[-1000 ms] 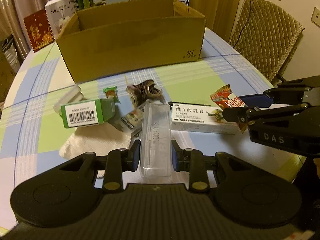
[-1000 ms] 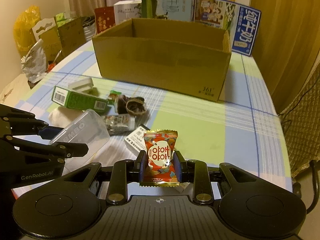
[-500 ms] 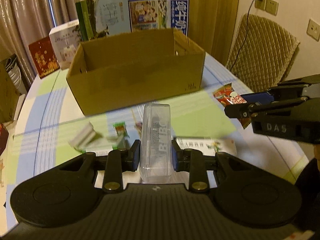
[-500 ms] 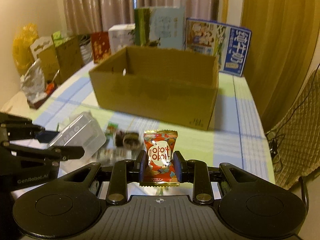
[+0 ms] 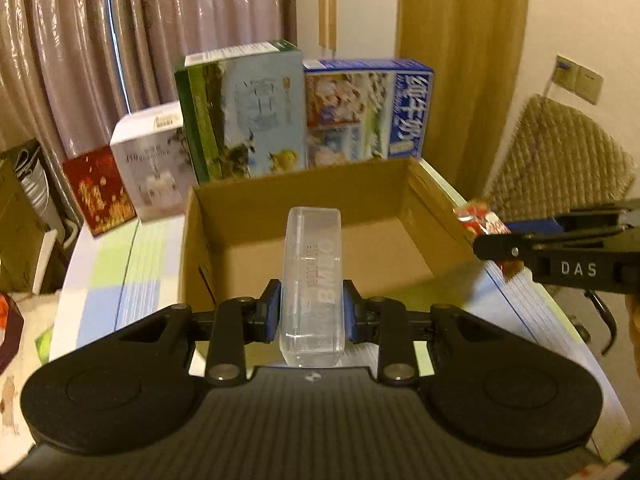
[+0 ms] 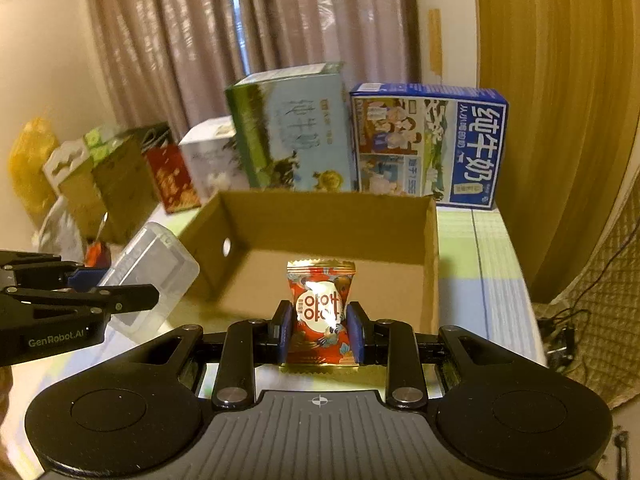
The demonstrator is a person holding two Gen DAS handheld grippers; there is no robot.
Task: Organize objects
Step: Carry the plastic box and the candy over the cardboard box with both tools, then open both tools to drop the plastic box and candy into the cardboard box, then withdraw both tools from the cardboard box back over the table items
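Above the cardboard box, left gripper clamps clear case, right gripper clamps candy packet.

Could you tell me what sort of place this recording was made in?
Most likely a room in a home: curtains behind a table with a checked cloth, milk cartons, and a quilted chair.

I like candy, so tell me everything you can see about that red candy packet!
The red candy packet is a small, shiny foil pillow pack, red with gold crimped edges at top and bottom and a white round patch with red lettering in the middle. It looks sealed and puffy. It stands upright, pinched on both sides by the right claw, touching nothing else. It is held up in front of the open cardboard box, whose floor looks bare.
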